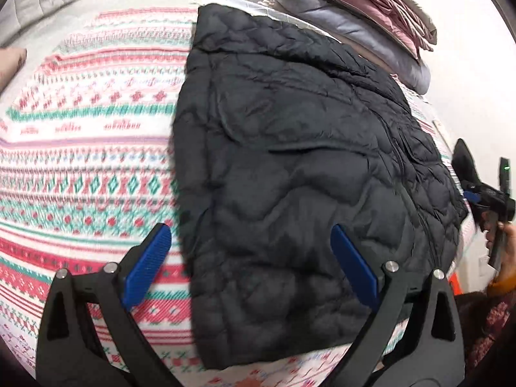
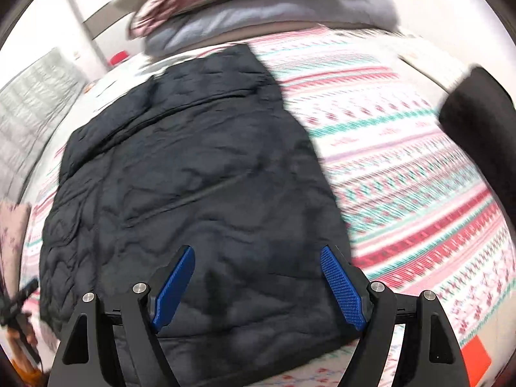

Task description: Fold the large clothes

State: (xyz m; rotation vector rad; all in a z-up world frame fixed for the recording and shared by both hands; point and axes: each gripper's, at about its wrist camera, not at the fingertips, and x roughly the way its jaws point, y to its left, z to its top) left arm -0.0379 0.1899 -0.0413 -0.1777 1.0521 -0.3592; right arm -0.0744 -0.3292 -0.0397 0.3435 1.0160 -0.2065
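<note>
Jacket, black and quilted, lies flat on our patterned blanket. Left gripper and right gripper hover spread, empty; puffy, slick fabric could slip from a shallow pinch.

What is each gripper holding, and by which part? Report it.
Nothing is held. The left gripper and the right gripper both stand open above the black quilted jacket, which lies flat on the patterned blanket.

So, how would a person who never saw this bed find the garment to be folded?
Start from the bed's patterned red, green and white blanket. On it lies a black quilted puffer jacket, spread flat. It is the only dark, puffy thing there; the folded pink and grey bedding behind it is pale.
</note>
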